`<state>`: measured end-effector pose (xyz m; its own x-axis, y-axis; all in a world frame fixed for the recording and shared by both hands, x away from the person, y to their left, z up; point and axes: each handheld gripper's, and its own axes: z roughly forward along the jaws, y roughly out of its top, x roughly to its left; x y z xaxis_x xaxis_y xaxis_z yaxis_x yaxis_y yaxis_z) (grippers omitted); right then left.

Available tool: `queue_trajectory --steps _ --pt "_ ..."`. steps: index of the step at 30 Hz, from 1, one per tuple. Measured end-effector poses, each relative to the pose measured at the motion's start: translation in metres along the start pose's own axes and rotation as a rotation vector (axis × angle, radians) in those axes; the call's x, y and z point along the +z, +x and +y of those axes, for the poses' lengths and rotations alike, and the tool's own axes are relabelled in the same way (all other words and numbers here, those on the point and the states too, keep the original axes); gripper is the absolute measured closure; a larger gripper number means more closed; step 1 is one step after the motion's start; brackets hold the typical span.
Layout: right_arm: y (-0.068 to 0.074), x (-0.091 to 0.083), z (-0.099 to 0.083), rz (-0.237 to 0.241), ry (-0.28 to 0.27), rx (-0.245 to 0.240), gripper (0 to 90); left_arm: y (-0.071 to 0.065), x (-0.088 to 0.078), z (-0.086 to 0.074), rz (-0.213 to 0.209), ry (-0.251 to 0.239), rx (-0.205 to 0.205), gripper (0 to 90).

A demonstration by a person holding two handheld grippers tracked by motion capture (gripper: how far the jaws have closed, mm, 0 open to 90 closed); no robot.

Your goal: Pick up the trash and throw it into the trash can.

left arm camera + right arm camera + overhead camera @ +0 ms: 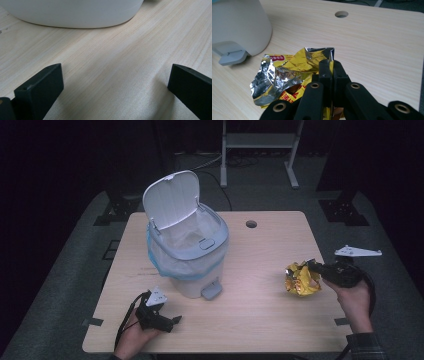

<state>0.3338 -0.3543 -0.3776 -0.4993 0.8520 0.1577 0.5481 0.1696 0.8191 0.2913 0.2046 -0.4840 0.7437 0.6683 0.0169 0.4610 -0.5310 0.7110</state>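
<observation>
Crumpled yellow and silver foil snack bag [301, 280], pinched by the right tongs [314, 268] while the left tongs [175, 320] sat released, could slip from that thin corner grip.

Cut off by the top edge beyond the left gripper [112, 85]: all but the bin's [75, 13] white base. Hidden behind the right gripper's [331, 68] closed jaws: the crumpled wrapper's [284, 72] near part. Too small to read: wrapper print.
</observation>
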Motion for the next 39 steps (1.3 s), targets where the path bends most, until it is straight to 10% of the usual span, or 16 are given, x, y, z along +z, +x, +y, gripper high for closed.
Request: queue_trajectory --steps 39 --pt "0.071 -0.005 0.082 0.157 -0.162 -0.157 88.0 0.0 0.0 0.0 -0.001 -0.002 -0.003 0.0"
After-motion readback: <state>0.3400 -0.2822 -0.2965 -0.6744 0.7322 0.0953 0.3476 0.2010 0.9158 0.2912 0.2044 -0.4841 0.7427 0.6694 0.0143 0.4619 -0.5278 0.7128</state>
